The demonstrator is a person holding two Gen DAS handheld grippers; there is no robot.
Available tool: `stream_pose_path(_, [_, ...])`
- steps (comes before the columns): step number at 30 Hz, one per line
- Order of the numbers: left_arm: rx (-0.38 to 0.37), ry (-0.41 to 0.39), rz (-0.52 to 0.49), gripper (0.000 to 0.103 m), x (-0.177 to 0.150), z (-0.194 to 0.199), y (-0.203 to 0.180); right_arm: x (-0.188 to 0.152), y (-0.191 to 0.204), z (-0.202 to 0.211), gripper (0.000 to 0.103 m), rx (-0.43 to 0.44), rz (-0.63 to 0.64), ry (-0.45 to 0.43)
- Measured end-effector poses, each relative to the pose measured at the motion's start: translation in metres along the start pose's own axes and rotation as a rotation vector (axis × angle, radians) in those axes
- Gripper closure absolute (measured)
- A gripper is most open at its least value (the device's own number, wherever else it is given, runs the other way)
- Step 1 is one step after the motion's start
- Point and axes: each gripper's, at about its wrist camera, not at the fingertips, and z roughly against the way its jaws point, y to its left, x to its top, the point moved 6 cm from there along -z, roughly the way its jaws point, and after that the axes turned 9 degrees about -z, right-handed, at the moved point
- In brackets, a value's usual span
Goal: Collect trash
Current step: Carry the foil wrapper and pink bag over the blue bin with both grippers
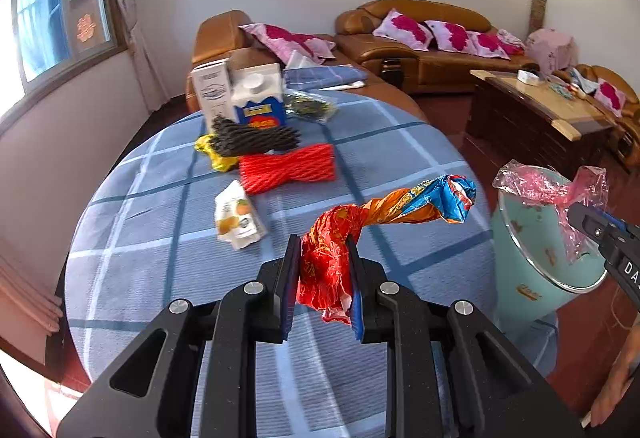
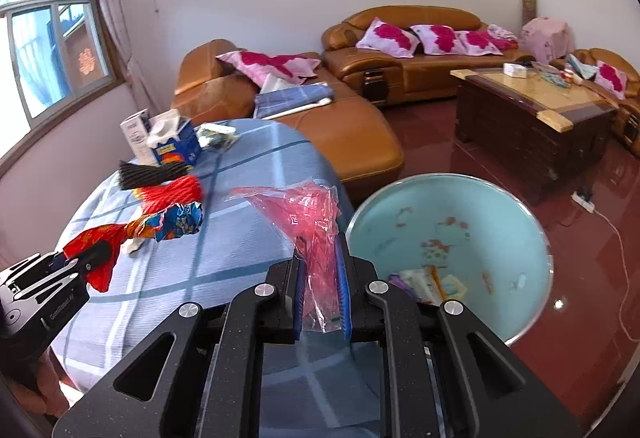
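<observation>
While both tools are loaded with litter, the step in hand looks like the carry to the bin, not a pick-up. Nearest in the left wrist view, the left hand-held gripper (image 1: 325, 274) is clamped on the red end of a twisted red, orange and blue foil wrapper (image 1: 384, 214), whose blue tail sticks out to the right above the blue checked cloth of the round worktop (image 1: 160, 222). In the right wrist view, the right hand-held gripper (image 2: 322, 290) is closed on a crumpled pink transparent plastic bag (image 2: 310, 222), which stands up between its blue pads near the worktop's right edge. Just right of that sits the pale teal round waste bin (image 2: 492, 238), on the floor beside the worktop, with a few scraps already at its bottom.

Farther back on the cloth lie a small white and orange crumpled packet (image 1: 236, 216), a red foam net sleeve (image 1: 288, 167), a black foam net sleeve (image 1: 256, 138) and a yellow foil scrap (image 1: 212, 154). Beyond them stand a blue and white carton (image 1: 260, 98) and a white box (image 1: 212, 88).

My reading is that the next move calls for bringing the pink bag over the bin's mouth and releasing it, then swinging the foil wrapper rightward to follow. Both pieces are light and springy, so they may cling to the pads or drift past the rim.
</observation>
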Motion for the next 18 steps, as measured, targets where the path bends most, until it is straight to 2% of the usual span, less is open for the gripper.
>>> stream_pose_path(18, [-0.092,-0.026,-0.113,0.082,0.031,-0.010,-0.079,0.007,-0.071,0.009,0.088,-0.114,-0.097,-0.031])
